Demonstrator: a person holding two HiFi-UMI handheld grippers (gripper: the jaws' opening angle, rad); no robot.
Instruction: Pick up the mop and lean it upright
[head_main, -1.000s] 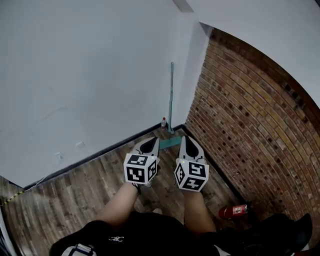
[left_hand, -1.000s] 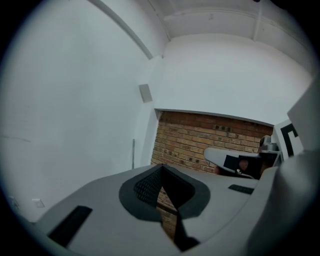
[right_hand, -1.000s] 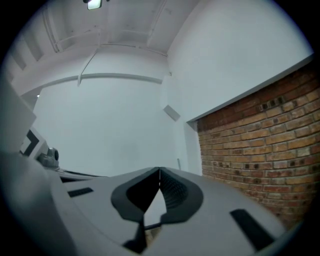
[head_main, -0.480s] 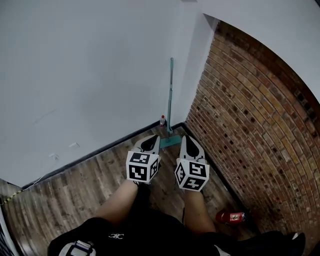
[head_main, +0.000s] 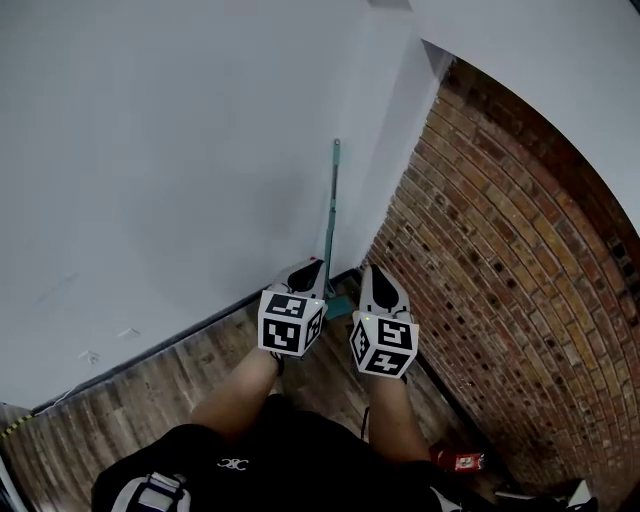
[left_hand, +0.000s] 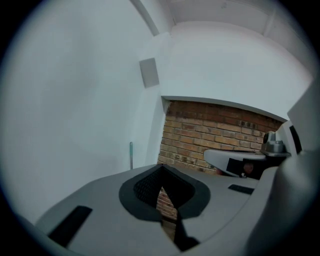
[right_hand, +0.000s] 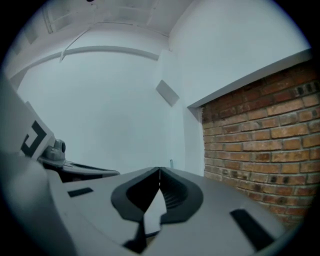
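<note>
The mop stands upright in the corner, its teal handle leaning on the white wall and its teal head on the floor between my two grippers. My left gripper is shut and empty, just left of the mop's foot. Just right of the foot, my right gripper is shut and empty too. Neither touches the mop. In the left gripper view the handle's top shows above the closed left gripper. In the right gripper view only the handle's tip peeks over the closed right gripper.
A brick wall runs along the right and a white wall along the left, meeting at the corner. A black skirting board edges the wooden floor. A red fire extinguisher lies on the floor at lower right.
Both grippers have moved toward the corner and now flank the mop's foot. The fire extinguisher has slid lower in view. The jaws stay shut and the mop has not moved.
</note>
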